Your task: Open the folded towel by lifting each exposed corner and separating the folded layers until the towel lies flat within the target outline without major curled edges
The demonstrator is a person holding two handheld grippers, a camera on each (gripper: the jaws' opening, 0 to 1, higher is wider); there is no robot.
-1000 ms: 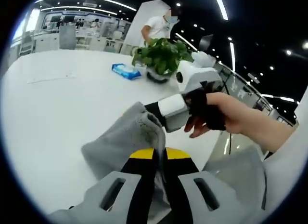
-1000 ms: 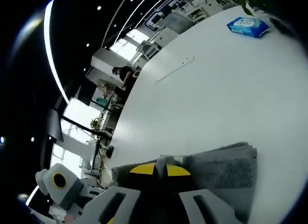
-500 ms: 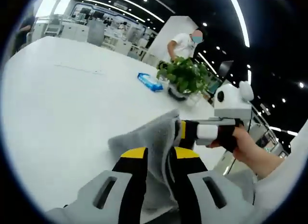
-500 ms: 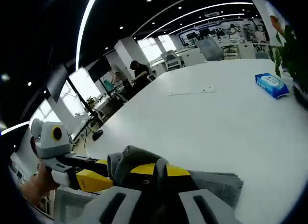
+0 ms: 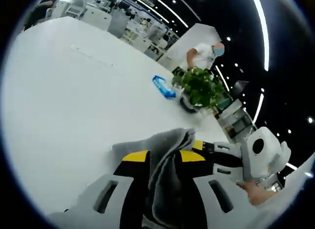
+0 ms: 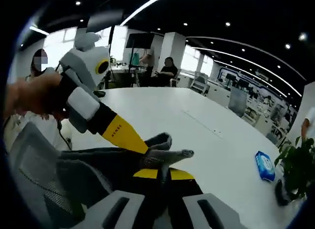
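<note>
Now you have drawn the grey towel (image 5: pixel 167 160) up off the white surface (image 5: pixel 64 91), both grippers (image 5: pixel 164 162) (image 6: pixel 162 176) pinching it close together; its layers hang bunched, still unopened, short of the potted plant (image 5: pixel 199 86).

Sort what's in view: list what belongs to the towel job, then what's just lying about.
For the job:
towel, pinched by both grippers
left gripper, shut on the towel
right gripper, shut on the towel
table

Lying about:
blue packet on the table
potted plant beside the packet
chair at the table's edge
</note>
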